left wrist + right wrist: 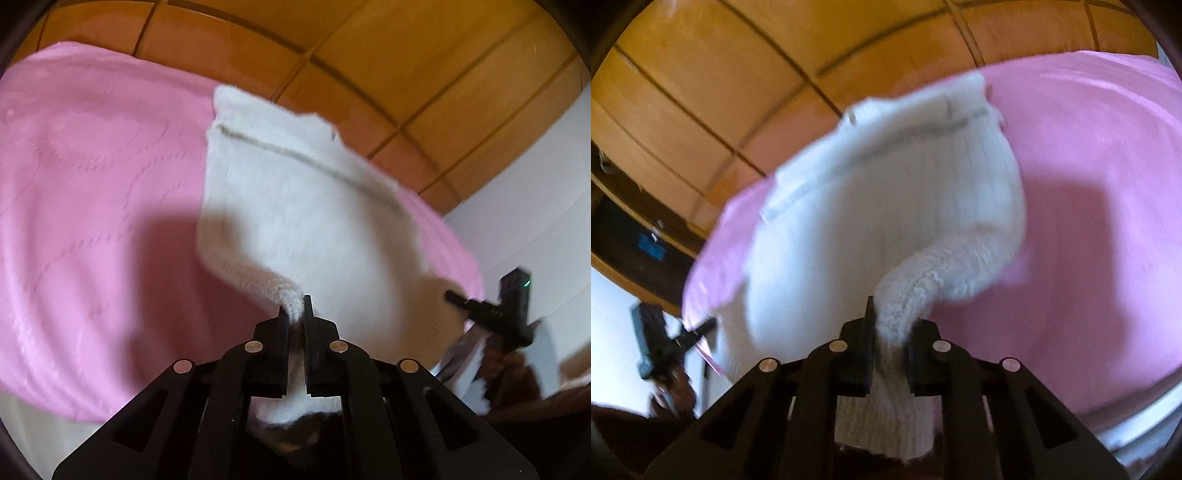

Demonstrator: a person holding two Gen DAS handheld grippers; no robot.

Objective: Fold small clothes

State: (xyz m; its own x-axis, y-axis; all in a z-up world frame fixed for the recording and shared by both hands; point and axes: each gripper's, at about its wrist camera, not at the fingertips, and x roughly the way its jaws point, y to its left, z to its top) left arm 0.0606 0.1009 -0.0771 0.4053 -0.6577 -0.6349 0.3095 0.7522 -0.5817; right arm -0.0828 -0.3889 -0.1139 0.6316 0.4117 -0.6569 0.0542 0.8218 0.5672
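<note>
**Both grippers pinching white knit garment over pink cloth**

The left gripper [295,308] is clamping a bunched corner of the white knit garment [295,206], jaws nearly together with the fabric squeezed between them and a strip of knit trailing back under the fingers. The right gripper [890,321] is doing the same at the other near corner, jaws narrow, a thick ribbed fold of the garment [886,206] pressed between the pads and hanging below them.

The garment is looking off-white, fuzzy, chunky ribbed knit at the gripped edges, smoother across the body, with a thin grey stitched line running across near its far edge. Near corners are lifting off the surface while the far part is lying on the pink cloth [92,184], which is showing a faint embossed heart pattern. The garment is casting a dark shadow on the pink beside it.

Behind the cloth, brown tiled floor [424,66] is showing. In the left wrist view the other gripper with a hand [513,365] on it is sitting at the right edge. Everything is slightly motion-blurred
</note>
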